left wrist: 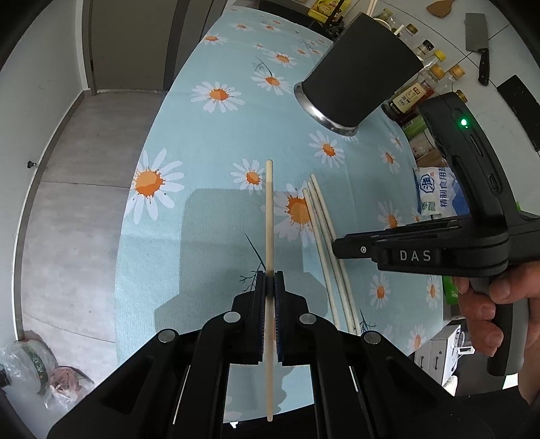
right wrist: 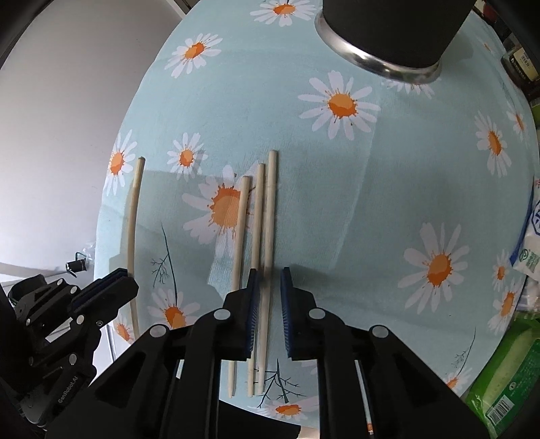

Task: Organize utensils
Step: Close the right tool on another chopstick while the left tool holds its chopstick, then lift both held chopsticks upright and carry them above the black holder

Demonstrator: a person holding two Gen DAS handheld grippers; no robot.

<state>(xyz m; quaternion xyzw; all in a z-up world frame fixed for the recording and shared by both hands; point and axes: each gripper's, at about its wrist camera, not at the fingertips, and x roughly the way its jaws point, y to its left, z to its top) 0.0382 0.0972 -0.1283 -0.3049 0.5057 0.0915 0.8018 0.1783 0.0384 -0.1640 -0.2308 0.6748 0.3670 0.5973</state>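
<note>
One chopstick (left wrist: 269, 236) is pinched tight in the left gripper (left wrist: 269, 280). Three chopsticks (right wrist: 258, 236) lie together on the tablecloth (right wrist: 388, 189). The right gripper (right wrist: 269, 280) is narrowed around perhaps one, not squeezing. It should be closed gently, then carried to the cup (right wrist: 391, 30) at 1 o'clock.

Worktop (right wrist: 388, 189) under pale blue daisy-print cloth. Three wooden chopsticks (right wrist: 260, 256) flat on cloth, side by side, touching. Black holder (left wrist: 361, 77) with metal base rim stands further back, well apart from sticks.
</note>
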